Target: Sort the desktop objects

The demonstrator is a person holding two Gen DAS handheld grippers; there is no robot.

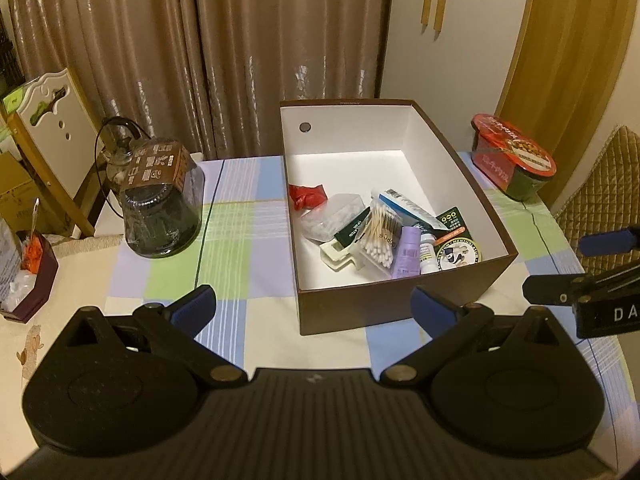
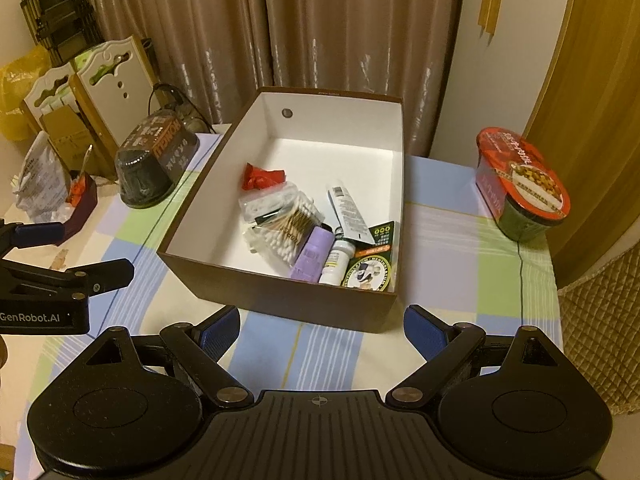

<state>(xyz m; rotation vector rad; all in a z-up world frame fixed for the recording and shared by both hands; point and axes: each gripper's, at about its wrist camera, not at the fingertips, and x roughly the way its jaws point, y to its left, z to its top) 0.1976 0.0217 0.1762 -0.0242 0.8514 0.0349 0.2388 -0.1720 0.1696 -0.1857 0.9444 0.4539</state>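
Both tools, left tool and right tool, hang spread and empty before the box; judging by the layout, the next grasp is the noodle cup at right.

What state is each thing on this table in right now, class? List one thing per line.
Brown box: open, no lid, partly filled.
Cotton swab pack: lying inside the box.
Purple bottle: lying inside the box.
Noodle bowl: sealed, tilted, on the table outside the box.
Dark plastic container: closed, outside the box.
Left gripper: fingers open, empty.
Right gripper: fingers open, empty.
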